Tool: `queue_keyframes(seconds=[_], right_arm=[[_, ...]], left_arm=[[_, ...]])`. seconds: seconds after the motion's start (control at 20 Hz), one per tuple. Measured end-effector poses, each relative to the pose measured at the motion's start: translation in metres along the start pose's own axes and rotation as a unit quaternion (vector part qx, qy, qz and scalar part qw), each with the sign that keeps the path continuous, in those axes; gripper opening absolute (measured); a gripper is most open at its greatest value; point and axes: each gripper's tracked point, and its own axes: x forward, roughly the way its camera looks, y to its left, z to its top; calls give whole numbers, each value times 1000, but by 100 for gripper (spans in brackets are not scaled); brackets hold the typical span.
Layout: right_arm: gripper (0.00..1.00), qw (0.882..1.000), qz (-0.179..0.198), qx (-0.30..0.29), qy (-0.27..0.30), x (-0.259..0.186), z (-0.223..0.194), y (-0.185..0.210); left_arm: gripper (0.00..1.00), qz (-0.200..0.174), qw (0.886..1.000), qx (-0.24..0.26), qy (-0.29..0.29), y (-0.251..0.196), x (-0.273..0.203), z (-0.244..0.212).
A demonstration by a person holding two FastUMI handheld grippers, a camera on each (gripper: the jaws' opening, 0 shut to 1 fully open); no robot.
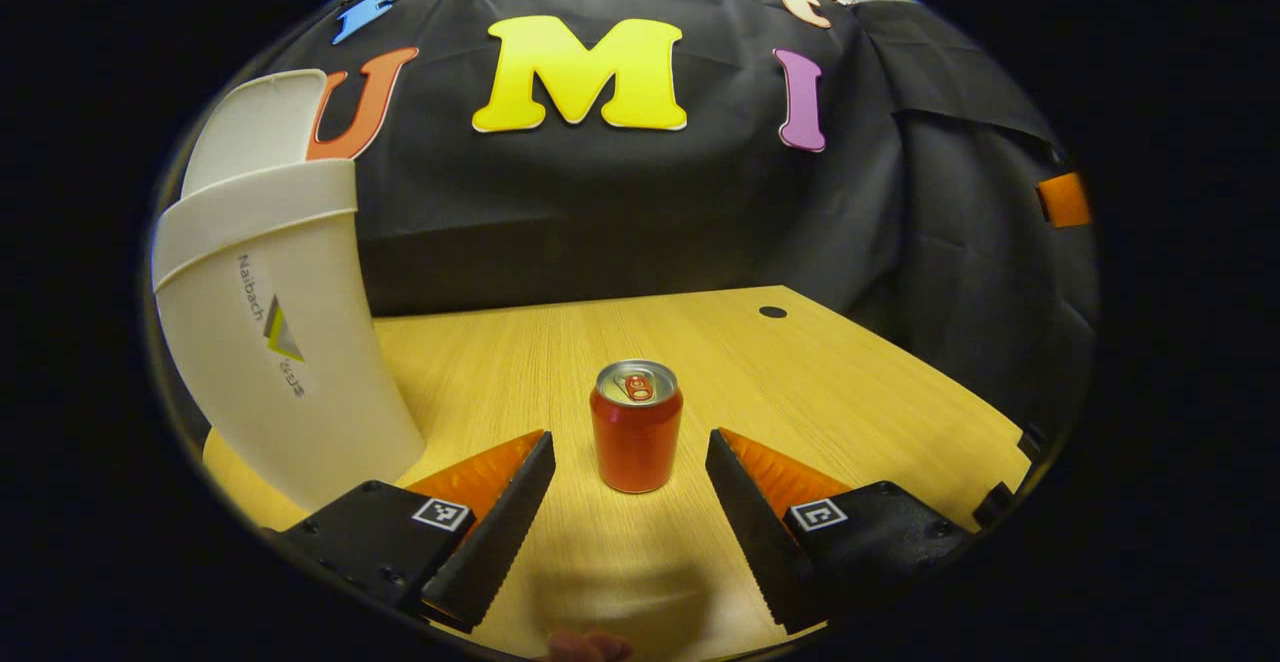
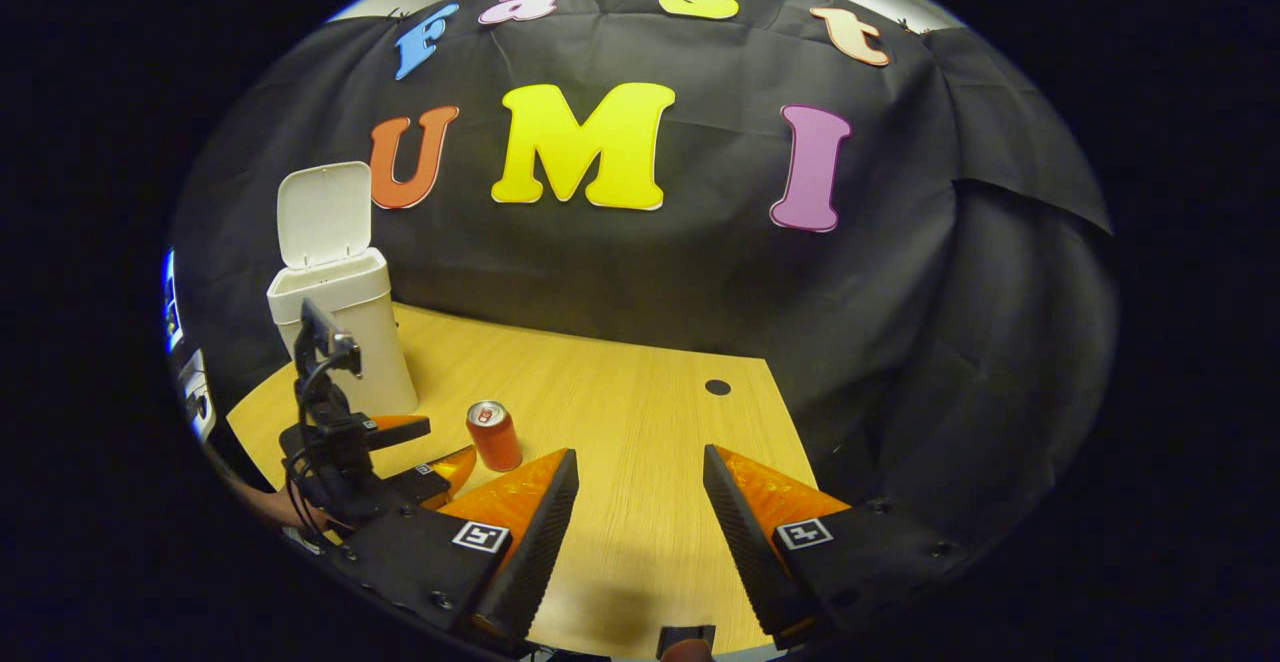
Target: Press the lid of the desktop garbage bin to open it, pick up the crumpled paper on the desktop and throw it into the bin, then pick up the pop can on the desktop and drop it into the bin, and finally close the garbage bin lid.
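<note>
left gripper point(image 1: 630, 442): jaws apart | right gripper point(image 2: 640, 462): jaws apart

A staged recording booth rather than a lived-in room: black cloth point(image 2: 700, 272) drapes the whole background as a wall, and a bare wood-grain desktop point(image 2: 640, 422) with a cable hole point(image 2: 717, 387) occupies the lower centre.

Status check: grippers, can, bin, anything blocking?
Left gripper open, lined up on upright pop can. Right gripper open, empty. Bin lid up. Path clear.
</note>
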Motion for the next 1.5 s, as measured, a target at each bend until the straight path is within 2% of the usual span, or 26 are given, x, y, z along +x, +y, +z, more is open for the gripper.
queue_keyframes(seconds=[0.2,0.75,1.15,1.2,1.25,1.3,1.35,1.4,1.45,1.5], right_arm=[[81,1000,-5,11,26,1,-18,-6],[81,998,38,-24,54,14,-36,27],[81,998,25,-6,64,19,-38,9],[81,998,24,-5,64,19,-38,8],[80,998,23,-4,65,19,-38,7],[80,998,21,-4,65,19,-38,7],[80,998,21,-3,66,19,-40,6],[80,998,20,-2,66,19,-40,6],[80,998,21,-2,67,18,-41,6],[80,998,22,-2,65,17,-40,7]], left_arm=[[100,2,1000,0,8,-2,23,-10],[100,18,999,6,31,5,56,-34],[100,18,998,11,52,6,76,-43],[98,18,998,12,52,6,78,-43],[89,16,998,13,51,6,78,-42],[87,14,998,14,51,5,77,-42],[86,13,998,15,52,5,76,-42],[92,11,999,15,50,5,76,-42],[85,11,999,13,45,5,75,-39],[85,12,999,12,36,6,74,-32]])
